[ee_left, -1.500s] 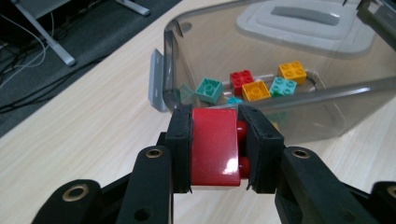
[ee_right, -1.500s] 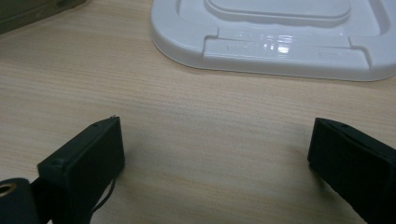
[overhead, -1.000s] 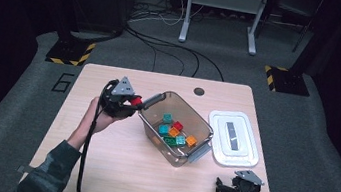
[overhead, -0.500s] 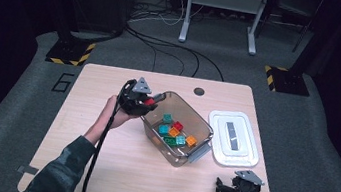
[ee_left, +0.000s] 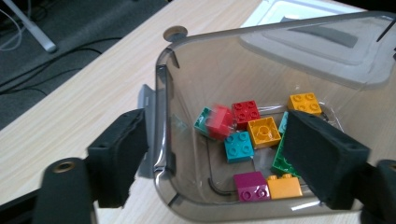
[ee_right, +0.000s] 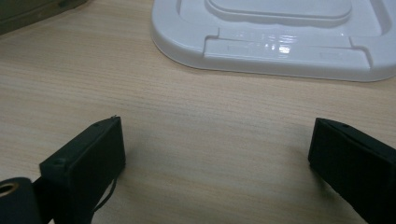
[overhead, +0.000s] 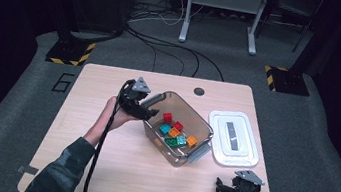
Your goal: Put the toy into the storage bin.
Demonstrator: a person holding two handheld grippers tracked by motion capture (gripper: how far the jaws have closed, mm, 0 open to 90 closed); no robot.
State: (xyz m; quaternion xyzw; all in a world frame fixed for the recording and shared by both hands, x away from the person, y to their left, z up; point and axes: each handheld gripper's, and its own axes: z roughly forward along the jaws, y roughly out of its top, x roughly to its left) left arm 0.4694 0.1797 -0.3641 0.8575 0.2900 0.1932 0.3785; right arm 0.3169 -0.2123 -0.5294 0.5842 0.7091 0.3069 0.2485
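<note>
A clear plastic bin (overhead: 178, 153) stands mid-table with several coloured bricks in it. My left gripper (overhead: 148, 110) hangs over the bin's left corner. Its jaws have just been opening and stand apart, with nothing pressed between the pads. In the left gripper view (ee_left: 223, 147) a blurred red brick (ee_left: 219, 122) is loose above the other bricks inside the bin (ee_left: 161, 93). The same red brick (overhead: 168, 117) lies at the near-left of the pile in the high view. My right gripper (overhead: 223, 190) rests open at the table's front right, with bare wood between its jaws (ee_right: 215, 158).
The bin's white lid (overhead: 233, 137) lies flat to the right of the bin, just beyond my right gripper (ee_right: 280, 42). A round cable hole (overhead: 199, 91) sits near the table's far edge. Cables and stand legs cross the floor behind the table.
My left gripper carried a red brick rightward to the bin's corner, then its jaws opened and the brick dropped into the bin. The right gripper has not moved.
</note>
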